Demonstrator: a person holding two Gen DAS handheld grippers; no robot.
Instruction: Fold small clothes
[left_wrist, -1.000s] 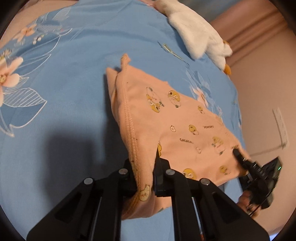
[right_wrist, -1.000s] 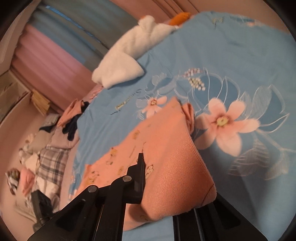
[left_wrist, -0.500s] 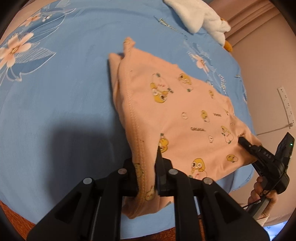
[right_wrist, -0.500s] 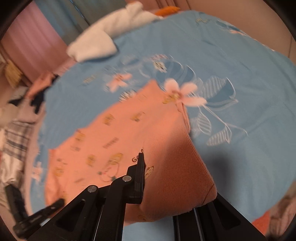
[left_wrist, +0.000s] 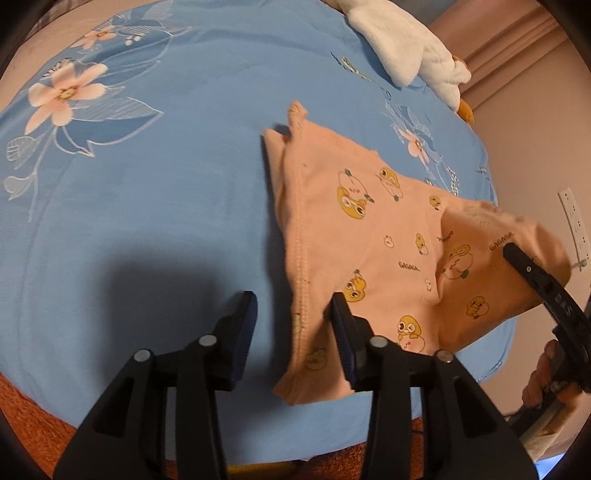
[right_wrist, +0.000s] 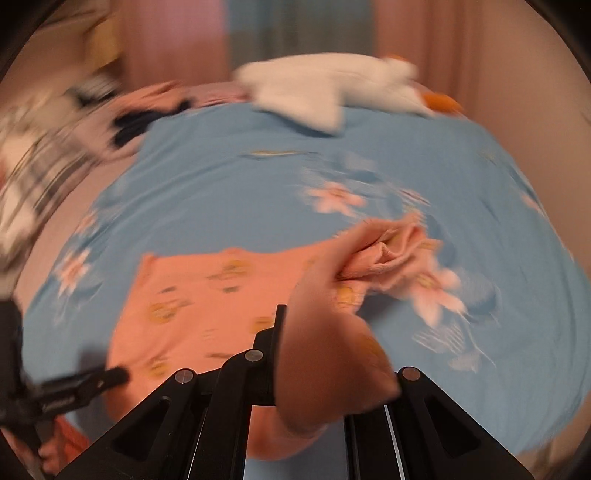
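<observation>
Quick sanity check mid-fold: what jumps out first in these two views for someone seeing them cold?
The peach duck-print garment lies on the blue floral bedsheet. The right gripper is lifting its right side into a fold. The left gripper is open at the hemmed edge, and a white plush goose lies at the far end.

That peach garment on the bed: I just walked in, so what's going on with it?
A person is folding the peach garment on the blue bedsheet with two handheld grippers. The left gripper is open, with the garment's hem edge lying between its fingers. The right gripper is shut on the other side of the garment and lifts it over the rest. The fold isn't laid flat yet.
</observation>
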